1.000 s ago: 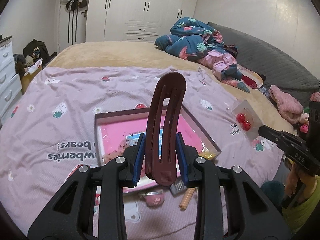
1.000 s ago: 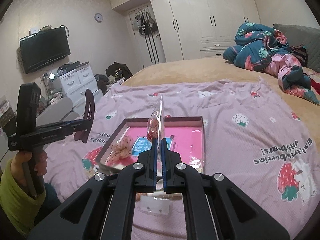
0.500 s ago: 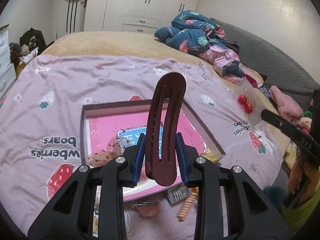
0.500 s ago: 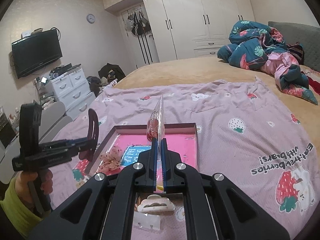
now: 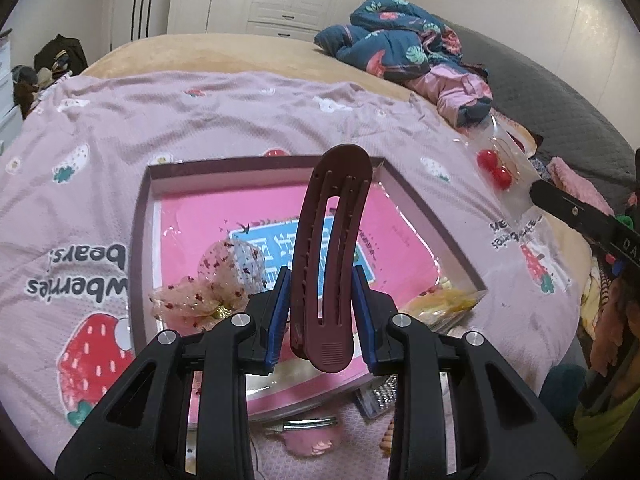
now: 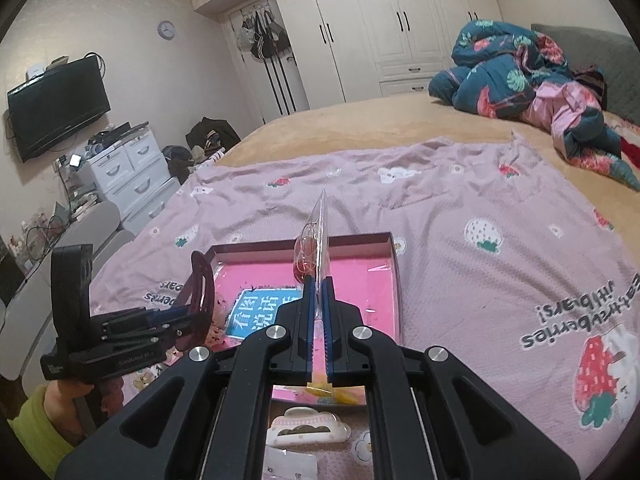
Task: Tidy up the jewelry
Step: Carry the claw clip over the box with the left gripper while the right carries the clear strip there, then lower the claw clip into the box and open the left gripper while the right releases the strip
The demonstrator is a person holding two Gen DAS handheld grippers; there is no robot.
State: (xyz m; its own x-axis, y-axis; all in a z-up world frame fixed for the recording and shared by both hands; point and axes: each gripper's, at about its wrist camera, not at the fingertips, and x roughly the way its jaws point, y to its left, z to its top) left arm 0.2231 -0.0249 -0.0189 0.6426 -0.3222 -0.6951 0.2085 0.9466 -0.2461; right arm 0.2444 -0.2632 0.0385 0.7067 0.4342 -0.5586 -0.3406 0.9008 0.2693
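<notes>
My left gripper (image 5: 320,312) is shut on a long dark red hair clip (image 5: 332,248), held upright above the near side of a shallow box with a pink lining (image 5: 192,216). My right gripper (image 6: 318,308) is shut on a clear packet of red cherry earrings (image 6: 310,252), seen edge-on over the same box (image 6: 360,276). In the left wrist view that packet (image 5: 496,168) hangs to the right of the box. In the right wrist view the left gripper (image 6: 188,316) with the clip (image 6: 200,280) is at the box's left edge. A gauzy speckled bow (image 5: 212,280) lies in the box.
The box sits on a pink strawberry-print blanket (image 6: 500,240) on a bed. Near the box's front edge lie a white-pink claw clip (image 6: 306,428), an earring card (image 6: 292,464), a pink hair clip (image 5: 308,432) and a yellow packet (image 5: 440,304). A heap of bedding (image 6: 520,72) lies far right.
Both grippers moved forward and lower toward the box, which now fills more of each view. The left gripper with the clip came in over the box's edge. Both grips are unchanged.
</notes>
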